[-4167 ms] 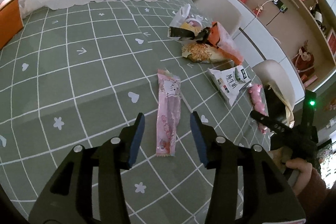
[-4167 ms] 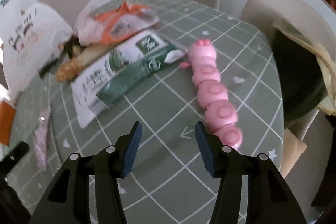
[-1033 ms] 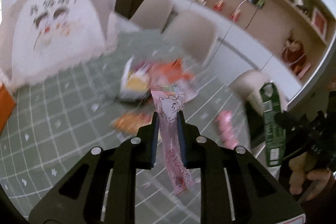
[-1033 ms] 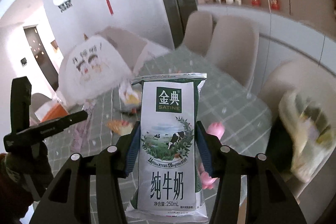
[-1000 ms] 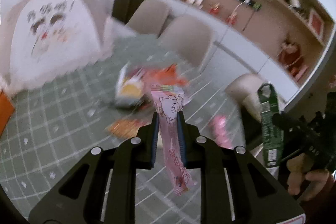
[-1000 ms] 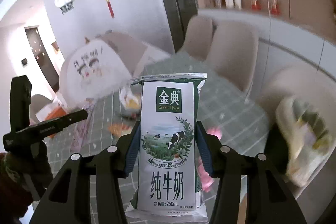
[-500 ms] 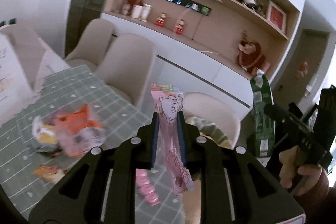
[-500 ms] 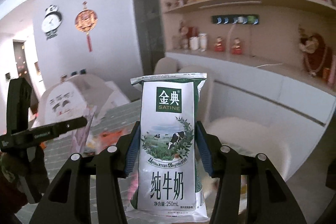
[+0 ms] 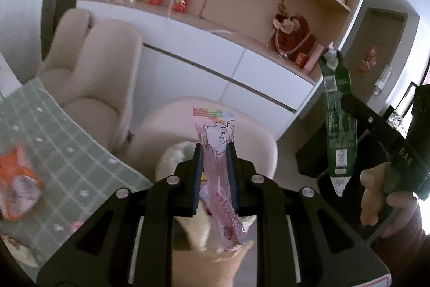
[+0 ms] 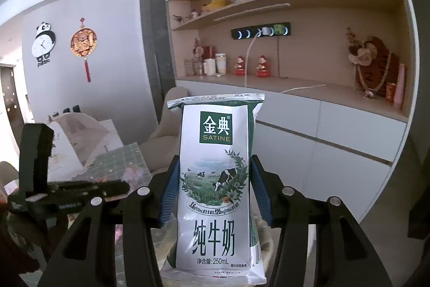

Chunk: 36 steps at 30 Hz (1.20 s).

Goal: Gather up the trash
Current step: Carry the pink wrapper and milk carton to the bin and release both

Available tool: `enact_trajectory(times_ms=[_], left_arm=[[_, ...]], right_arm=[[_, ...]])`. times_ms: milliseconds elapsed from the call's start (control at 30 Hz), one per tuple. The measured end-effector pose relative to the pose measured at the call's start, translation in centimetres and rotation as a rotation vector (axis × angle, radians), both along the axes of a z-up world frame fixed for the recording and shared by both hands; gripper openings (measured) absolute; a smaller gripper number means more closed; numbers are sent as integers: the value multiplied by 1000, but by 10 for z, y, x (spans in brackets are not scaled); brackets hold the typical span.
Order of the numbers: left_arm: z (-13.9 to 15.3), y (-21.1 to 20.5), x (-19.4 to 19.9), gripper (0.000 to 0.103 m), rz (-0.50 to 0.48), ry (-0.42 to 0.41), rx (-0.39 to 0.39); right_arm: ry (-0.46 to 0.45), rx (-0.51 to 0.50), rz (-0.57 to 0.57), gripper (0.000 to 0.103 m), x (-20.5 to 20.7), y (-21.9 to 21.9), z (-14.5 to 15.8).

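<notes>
My left gripper (image 9: 214, 152) is shut on a long pink snack wrapper (image 9: 219, 168) and holds it upright in the air, past the table's edge. My right gripper (image 10: 214, 179) is shut on a green and white milk pouch (image 10: 216, 184), also held upright. The pouch shows edge-on in the left wrist view (image 9: 338, 125), with the right gripper's body (image 9: 387, 149) and the hand behind it. The left gripper's body shows in the right wrist view (image 10: 67, 190). A pale bag opening (image 9: 174, 160) lies below the left gripper, mostly hidden by it.
The green checked table (image 9: 53, 141) is at the lower left, with an orange wrapper (image 9: 16, 184) on it. Beige chairs (image 9: 88, 71) stand by the table. A white cabinet with shelves of ornaments (image 10: 309, 88) fills the wall ahead.
Both grippers have swung away from the table toward the cabinet side, each still holding its item. The table has slid to the lower left of the left wrist view.
</notes>
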<state>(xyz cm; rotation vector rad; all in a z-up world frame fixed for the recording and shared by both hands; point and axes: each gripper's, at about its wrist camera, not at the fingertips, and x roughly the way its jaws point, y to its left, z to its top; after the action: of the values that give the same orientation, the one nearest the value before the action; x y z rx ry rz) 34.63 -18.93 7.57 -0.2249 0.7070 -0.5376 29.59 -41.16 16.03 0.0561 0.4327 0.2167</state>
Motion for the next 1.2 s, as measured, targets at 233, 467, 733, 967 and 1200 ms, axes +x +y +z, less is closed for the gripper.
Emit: enact_trajectory(times_ms=[233, 467, 733, 967, 1200], left_arm=[[-33, -50, 34, 19, -51, 34, 3], [-55, -59, 45, 51, -46, 61, -10], [-49, -4, 8, 53, 89, 47, 47], [-61, 47, -28, 53, 207, 96, 63], [-78, 92, -53, 53, 304, 150, 51]], right_arm=[[-12, 28, -38, 48, 15, -37, -8], [-11, 32, -28, 48, 32, -47, -30], [18, 69, 38, 48, 62, -24, -64], [40, 71, 40, 48, 73, 1, -110], [48, 60, 18, 49, 70, 11, -140]])
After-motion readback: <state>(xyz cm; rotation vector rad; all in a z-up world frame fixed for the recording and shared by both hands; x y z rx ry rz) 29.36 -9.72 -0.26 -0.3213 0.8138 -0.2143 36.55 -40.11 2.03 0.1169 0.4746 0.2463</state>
